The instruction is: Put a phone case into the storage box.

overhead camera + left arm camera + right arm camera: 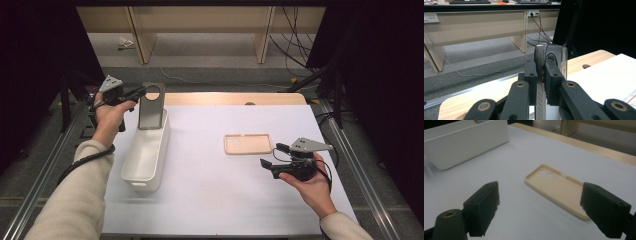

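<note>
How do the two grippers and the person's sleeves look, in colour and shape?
Both the left gripper and the right gripper are black, each with two blocky jaws on arms with brass-coloured pivot rings. A grey three-cornered plate with small holes tops each. A black cable trails from the left one. The sleeves are cream-coloured, of soft fabric.

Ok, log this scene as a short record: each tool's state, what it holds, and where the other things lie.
left tool: shut on the grey phone, held upright over the far end of the white bin
right tool: open, holding nothing, just on the near side of the beige phone case
beige phone case: lies flat, hollow side up, on the white mat
white bin: stands at the left of the mat
</note>
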